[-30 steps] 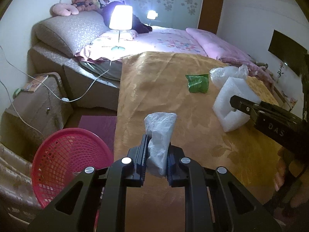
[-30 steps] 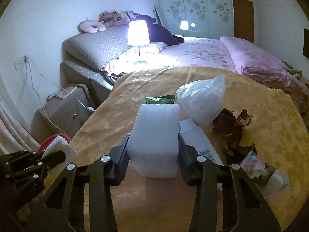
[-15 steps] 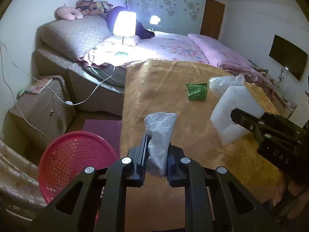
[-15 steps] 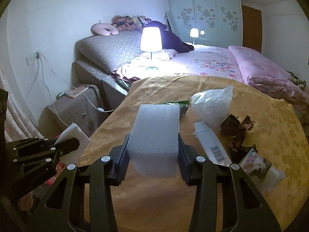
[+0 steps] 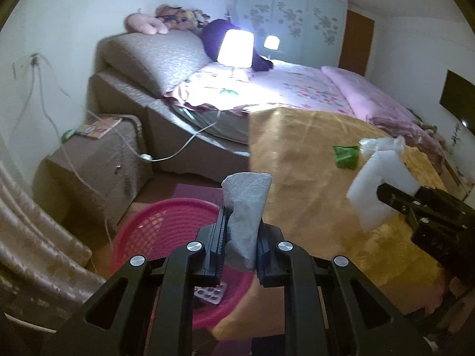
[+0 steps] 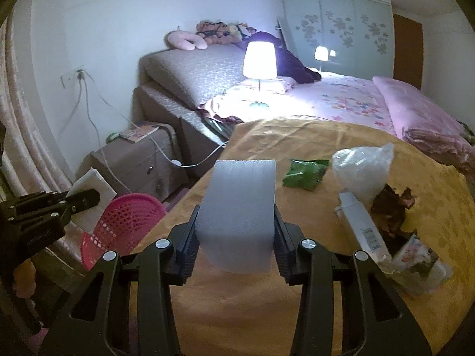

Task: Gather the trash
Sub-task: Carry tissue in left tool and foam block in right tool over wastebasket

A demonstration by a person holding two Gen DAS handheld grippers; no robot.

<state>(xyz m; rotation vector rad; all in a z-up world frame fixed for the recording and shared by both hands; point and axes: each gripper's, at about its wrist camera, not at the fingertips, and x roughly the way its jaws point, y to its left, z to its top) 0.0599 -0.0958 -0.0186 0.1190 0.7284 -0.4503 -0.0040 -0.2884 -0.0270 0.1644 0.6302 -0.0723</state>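
Since a second ago we see the left claw (image 5: 239,252) carried off the gold floral bedspread (image 5: 311,154): then it hung over the cloth beside the round pink plastic mesh basket (image 5: 154,231), and now it hangs over the basket's near rim. It pinches the crumpled white tissue wad (image 5: 246,204) as before. The right claw (image 6: 236,237) has risen and swung toward the bed's left edge, jaws pressed on the white foam block (image 6: 240,204), which is clear of the spread.

In the basket we make out a silver blister pack of pills (image 5: 209,292) on its floor; the rest of its inside is hidden behind the claw.

On the bedspread lie a green crinkled wrapper (image 6: 305,173), a clear plastic bag (image 6: 362,169), a white tube with a barcode (image 6: 363,231), brown crumpled paper (image 6: 392,207) and a small printed packet (image 6: 415,262), grouped to the right. The basket stands on the floor just beside the bed's left edge, between it and a brown bedside cabinet (image 5: 98,175). The near part of the spread is bare.
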